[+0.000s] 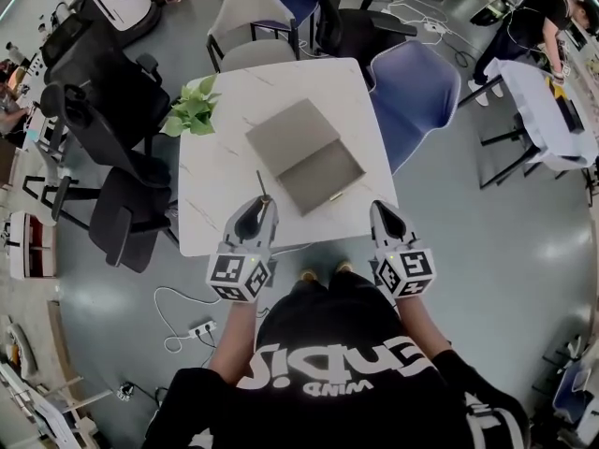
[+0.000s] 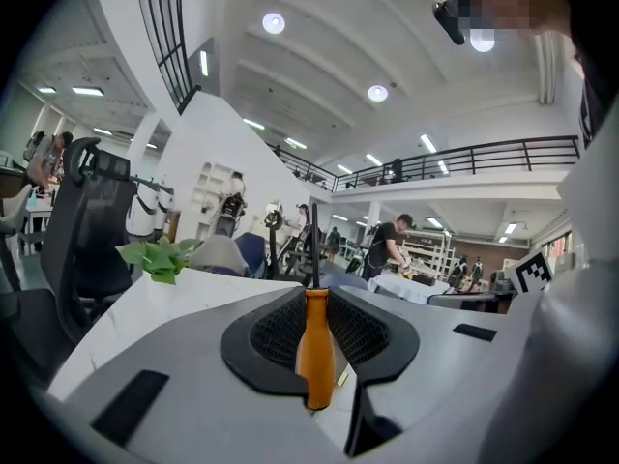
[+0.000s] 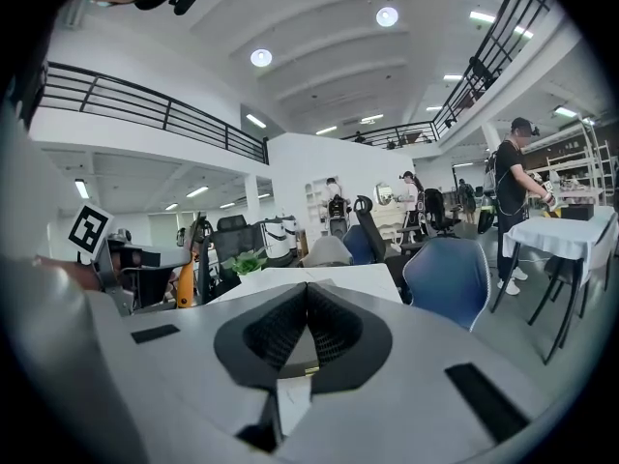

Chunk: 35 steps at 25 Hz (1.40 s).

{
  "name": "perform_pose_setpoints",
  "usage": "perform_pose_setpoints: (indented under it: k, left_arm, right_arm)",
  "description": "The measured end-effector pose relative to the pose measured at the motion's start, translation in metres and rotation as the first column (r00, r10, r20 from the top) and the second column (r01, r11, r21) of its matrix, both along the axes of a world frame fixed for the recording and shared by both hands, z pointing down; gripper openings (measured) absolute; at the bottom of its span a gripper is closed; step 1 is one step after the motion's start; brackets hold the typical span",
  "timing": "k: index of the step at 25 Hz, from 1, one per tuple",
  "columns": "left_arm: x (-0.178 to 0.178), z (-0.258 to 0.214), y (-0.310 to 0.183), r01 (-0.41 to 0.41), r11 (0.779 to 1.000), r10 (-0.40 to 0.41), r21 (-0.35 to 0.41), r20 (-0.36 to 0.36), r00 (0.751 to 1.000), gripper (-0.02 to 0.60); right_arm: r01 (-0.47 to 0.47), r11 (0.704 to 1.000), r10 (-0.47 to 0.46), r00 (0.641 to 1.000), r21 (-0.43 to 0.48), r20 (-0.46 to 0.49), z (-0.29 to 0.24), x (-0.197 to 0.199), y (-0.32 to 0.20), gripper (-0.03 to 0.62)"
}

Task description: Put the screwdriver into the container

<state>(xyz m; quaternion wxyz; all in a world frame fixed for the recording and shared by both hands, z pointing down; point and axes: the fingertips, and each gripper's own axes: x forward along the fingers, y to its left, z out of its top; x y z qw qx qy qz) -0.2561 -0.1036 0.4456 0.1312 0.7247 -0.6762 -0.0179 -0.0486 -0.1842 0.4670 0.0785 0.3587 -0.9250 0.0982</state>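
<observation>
The left tongs (image 1: pixel 259 206) clamp the screwdriver (image 2: pixel 314 351) upright for carrying to the container (image 1: pixel 323 178) at one o'clock on the desk (image 1: pixel 225 176); the right tongs (image 1: pixel 385 211) are closed, empty.

Large open-plan office hall on two levels. An upper gallery with a black railing (image 3: pixel 145 104) runs along the walls. Round ceiling lights (image 2: pixel 274 23) are set in a high white ceiling. Grey floor (image 1: pixel 468 241). Black swivel office chairs (image 1: pixel 122 209) and a blue chair (image 1: pixel 412 92) stand around a white marble-pattern tabletop (image 1: pixel 220 190) with a potted plant (image 1: pixel 194 110). Power strip (image 1: pixel 201 328) with loose cable on the floor. A person (image 1: pixel 529 17) stands at another table (image 1: pixel 538 110) covered with a white cloth. White shelving (image 2: pixel 205 196) in the background.
</observation>
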Motion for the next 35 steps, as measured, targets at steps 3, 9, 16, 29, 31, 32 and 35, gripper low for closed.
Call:
perform_pose_setpoints:
  k: [3, 9, 16, 29, 31, 32, 35]
  left_arm:
    - [0.000, -0.001, -0.009, -0.008, 1.000, 0.008, -0.003, -0.002, 1.000, 0.081]
    - [0.005, -0.003, -0.032, -0.032, 0.999, 0.032, -0.013, 0.015, 0.999, 0.081]
    - [0.014, 0.016, -0.064, -0.060, 0.997, 0.063, -0.056, 0.057, 0.996, 0.081]
    - [0.044, 0.090, -0.121, -0.202, 0.950, 0.233, -0.237, 0.109, 0.966, 0.081]
    - [0.049, 0.100, -0.128, -0.221, 0.937, 0.262, -0.272, 0.127, 0.957, 0.081]
    - [0.052, 0.106, -0.131, -0.231, 0.929, 0.278, -0.289, 0.135, 0.951, 0.081]
    - [0.059, 0.122, -0.140, -0.256, 0.904, 0.324, -0.343, 0.157, 0.933, 0.081]
  right_arm:
    - [0.014, 1.000, -0.014, 1.000, 0.000, 0.007, -0.002, -0.003, -0.007, 0.012]
    - [0.037, 0.999, -0.037, 0.999, 0.011, 0.020, -0.005, -0.003, -0.024, 0.012]
    - [0.043, 0.999, -0.043, 0.999, 0.003, 0.018, -0.002, 0.005, -0.034, 0.013]
    - [-0.009, 0.999, 0.009, 1.000, -0.030, 0.023, 0.009, 0.035, -0.037, 0.012]
    - [-0.018, 0.999, 0.019, 1.000, -0.032, 0.021, 0.009, 0.041, -0.037, 0.013]
    - [-0.023, 0.999, 0.024, 1.000, -0.033, 0.020, 0.010, 0.044, -0.038, 0.012]
    - [-0.041, 0.998, 0.041, 0.999, -0.037, 0.021, 0.010, 0.052, -0.039, 0.013]
